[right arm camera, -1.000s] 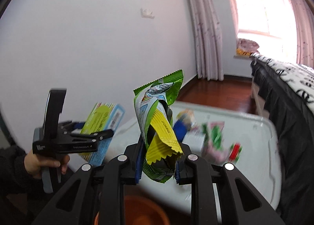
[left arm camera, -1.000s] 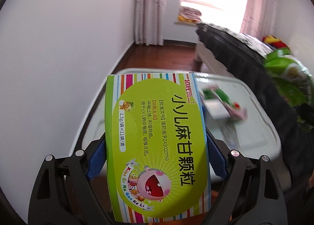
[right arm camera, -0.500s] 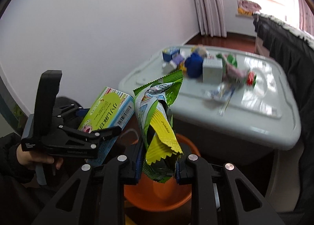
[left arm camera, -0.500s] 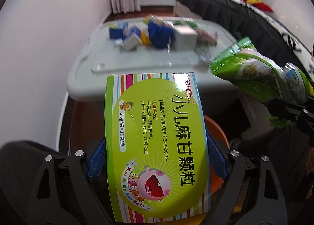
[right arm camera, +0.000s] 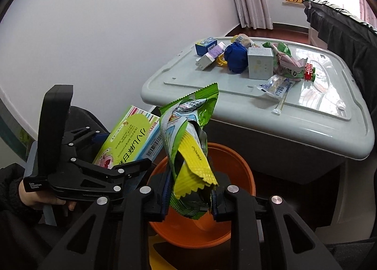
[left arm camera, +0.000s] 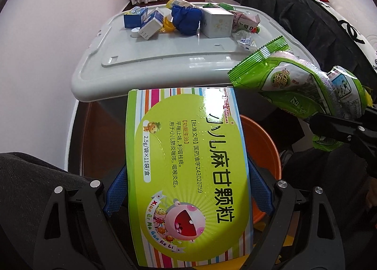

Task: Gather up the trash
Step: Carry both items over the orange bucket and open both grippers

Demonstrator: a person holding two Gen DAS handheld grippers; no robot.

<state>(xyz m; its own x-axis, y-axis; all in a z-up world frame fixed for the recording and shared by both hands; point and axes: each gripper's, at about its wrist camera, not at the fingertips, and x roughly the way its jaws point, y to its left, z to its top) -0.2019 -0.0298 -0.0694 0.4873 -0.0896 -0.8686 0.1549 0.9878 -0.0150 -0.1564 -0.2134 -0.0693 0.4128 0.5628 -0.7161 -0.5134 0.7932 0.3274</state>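
My left gripper is shut on a green striped medicine box, held over the near rim of an orange bin. The box also shows in the right wrist view. My right gripper is shut on a crumpled green and yellow snack wrapper, held above the orange bin. The wrapper also shows at the right of the left wrist view.
A grey storage box lid behind the bin carries several pieces of trash: small blue and white boxes, a blue cloth ball, a white carton, wrappers. A dark-covered bed stands right, a white wall left.
Both grippers have tilted down and moved closer over the orange bin, each still holding its item. The lid with trash now sits farther off in view.
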